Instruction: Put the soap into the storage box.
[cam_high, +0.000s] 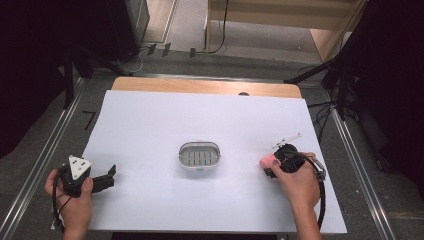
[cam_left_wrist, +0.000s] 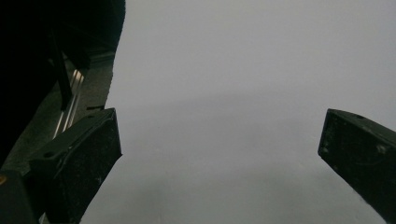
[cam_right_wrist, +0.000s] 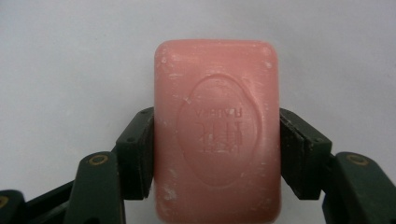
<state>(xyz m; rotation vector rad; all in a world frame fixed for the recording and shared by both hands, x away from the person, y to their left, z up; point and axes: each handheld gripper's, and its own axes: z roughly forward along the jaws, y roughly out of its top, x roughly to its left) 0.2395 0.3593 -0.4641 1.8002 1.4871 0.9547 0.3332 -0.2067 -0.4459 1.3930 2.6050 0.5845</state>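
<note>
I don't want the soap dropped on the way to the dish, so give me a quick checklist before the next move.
1. Right hand-held gripper shut on pink soap bar, jaws on both long sides: ok.
2. Soap dish holds nothing: ok.
3. White sheet between soap and dish bare: ok.
4. Left hand-held gripper open, away from the dish: ok.
5. Grip firmness: cannot tell.
</note>
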